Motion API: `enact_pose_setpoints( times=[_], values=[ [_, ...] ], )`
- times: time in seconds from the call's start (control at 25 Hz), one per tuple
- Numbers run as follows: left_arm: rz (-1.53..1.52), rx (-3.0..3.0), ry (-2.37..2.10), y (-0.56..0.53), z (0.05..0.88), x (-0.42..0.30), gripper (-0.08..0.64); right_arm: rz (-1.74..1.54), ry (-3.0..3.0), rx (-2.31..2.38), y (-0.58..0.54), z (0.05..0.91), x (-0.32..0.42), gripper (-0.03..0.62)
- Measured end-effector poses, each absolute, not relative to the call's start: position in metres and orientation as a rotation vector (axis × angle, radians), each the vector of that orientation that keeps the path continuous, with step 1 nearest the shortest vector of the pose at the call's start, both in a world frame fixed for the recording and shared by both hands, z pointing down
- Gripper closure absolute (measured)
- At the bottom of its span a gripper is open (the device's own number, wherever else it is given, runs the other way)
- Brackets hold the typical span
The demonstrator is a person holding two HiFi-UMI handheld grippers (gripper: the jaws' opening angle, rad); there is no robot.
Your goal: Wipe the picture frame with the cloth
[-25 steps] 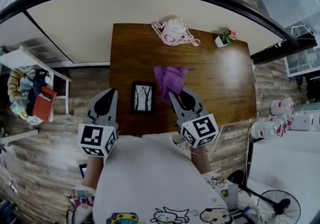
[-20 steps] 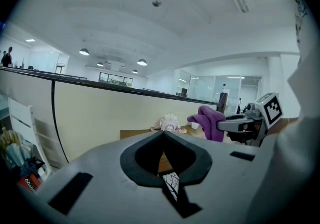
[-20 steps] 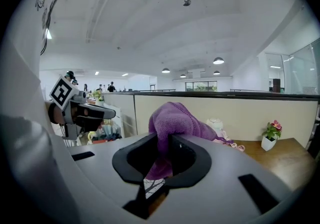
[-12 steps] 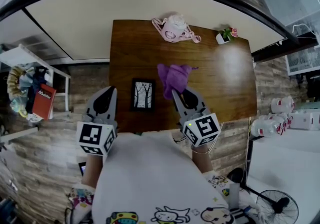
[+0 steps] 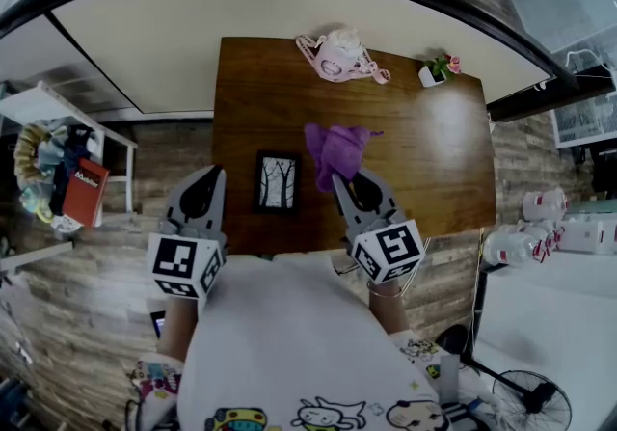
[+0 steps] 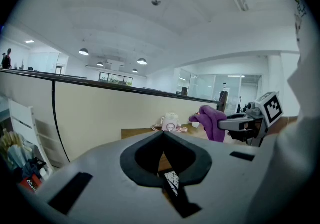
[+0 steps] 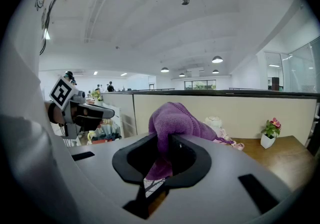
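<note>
Picture frame [image 5: 277, 184], just one, lies near one cloth [image 5: 335, 145] clamped in right tongs [image 5: 341, 180].

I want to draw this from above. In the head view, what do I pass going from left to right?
red book → left tongs → frame → cloth → plant
</note>
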State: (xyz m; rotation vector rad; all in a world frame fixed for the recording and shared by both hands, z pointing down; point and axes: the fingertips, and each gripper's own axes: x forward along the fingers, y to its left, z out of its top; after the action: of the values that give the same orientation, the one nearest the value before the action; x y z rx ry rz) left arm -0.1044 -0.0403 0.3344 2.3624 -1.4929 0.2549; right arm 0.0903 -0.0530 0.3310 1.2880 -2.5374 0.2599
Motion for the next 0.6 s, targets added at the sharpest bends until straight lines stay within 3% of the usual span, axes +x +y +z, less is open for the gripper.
enact_pose_setpoints(
  times=[0.6],
  values=[
    [0.265, 2.368, -1.489, -0.0423, 0.3365, -0.1052, 0.555, 0.292, -2.528, 1.303, -0.0538, 0.334, 0.0919, 0.548]
  ],
)
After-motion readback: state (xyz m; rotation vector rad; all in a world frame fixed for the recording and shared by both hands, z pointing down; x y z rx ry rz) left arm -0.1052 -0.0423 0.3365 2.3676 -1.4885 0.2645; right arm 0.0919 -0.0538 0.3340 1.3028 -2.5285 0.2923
